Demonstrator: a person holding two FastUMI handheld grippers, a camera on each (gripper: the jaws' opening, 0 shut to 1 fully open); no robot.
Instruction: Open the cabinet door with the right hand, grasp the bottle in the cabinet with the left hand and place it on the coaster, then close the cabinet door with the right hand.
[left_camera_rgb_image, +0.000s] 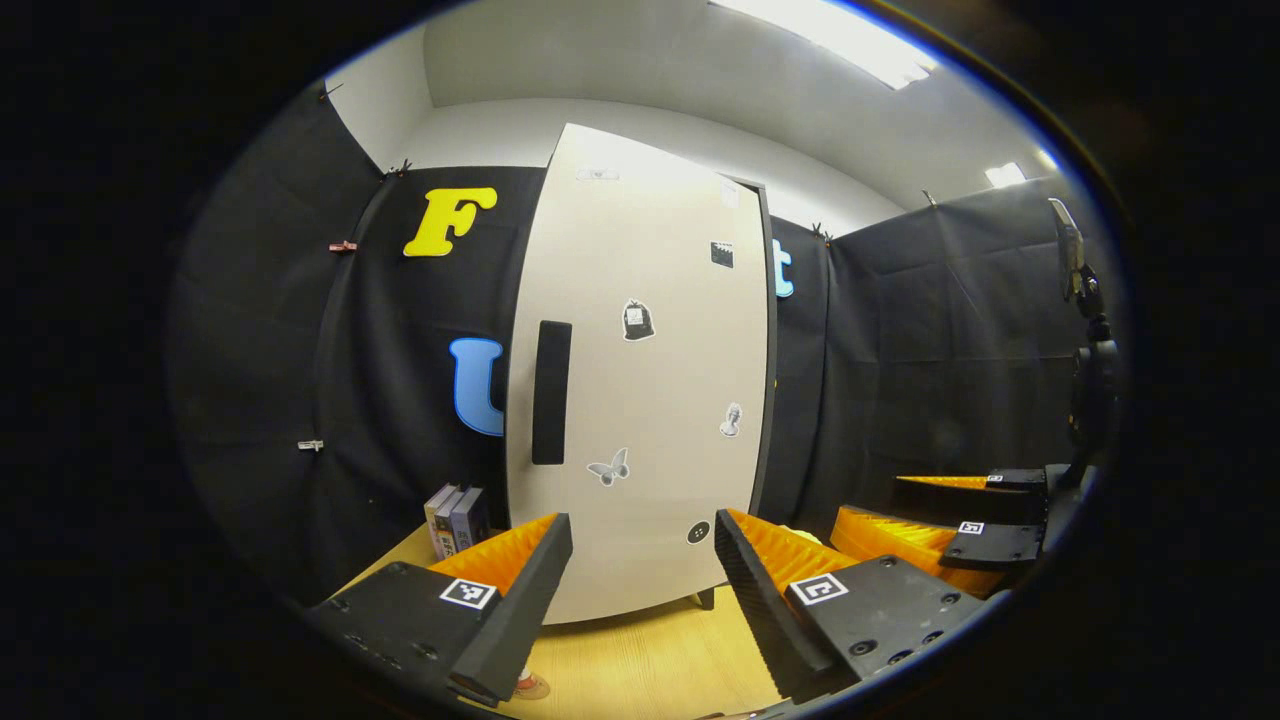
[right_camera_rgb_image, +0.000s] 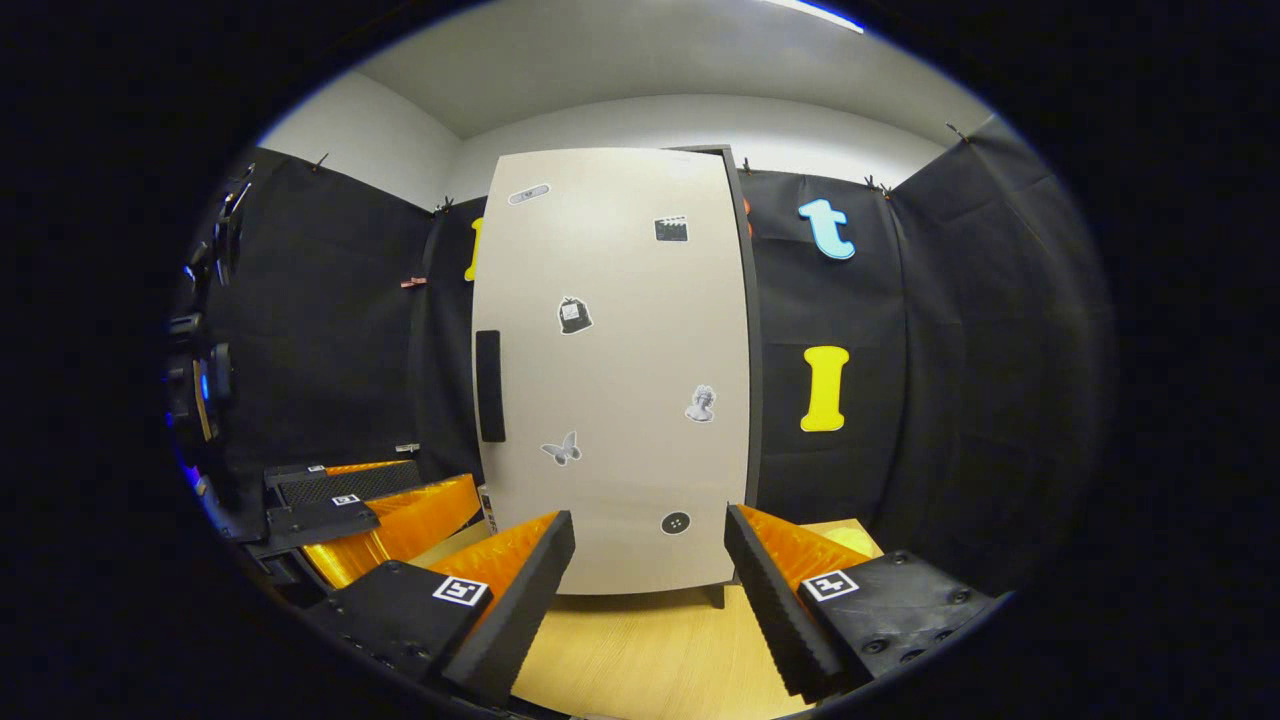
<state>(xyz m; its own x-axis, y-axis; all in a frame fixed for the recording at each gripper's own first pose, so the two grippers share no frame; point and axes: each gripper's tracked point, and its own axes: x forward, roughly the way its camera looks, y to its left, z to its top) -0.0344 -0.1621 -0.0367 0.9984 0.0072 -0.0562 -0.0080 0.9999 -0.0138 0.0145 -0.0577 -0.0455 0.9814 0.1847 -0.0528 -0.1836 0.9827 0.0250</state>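
Cabinet door (right_camera_rgb_image: 612, 370) shut, upright on wooden table (right_camera_rgb_image: 640, 650), hiding contents | left gripper (left_camera_rgb_image: 640, 580) fingers apart, empty | right gripper (right_camera_rgb_image: 648, 580) fingers apart, empty | books (left_camera_rgb_image: 456, 518) beside cabinet.

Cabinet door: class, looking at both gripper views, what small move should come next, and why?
Probably move the right gripper forward and left to the dark handle. The cabinet door is shut, both grippers are open and empty, short of it, and the left gripper must wait.
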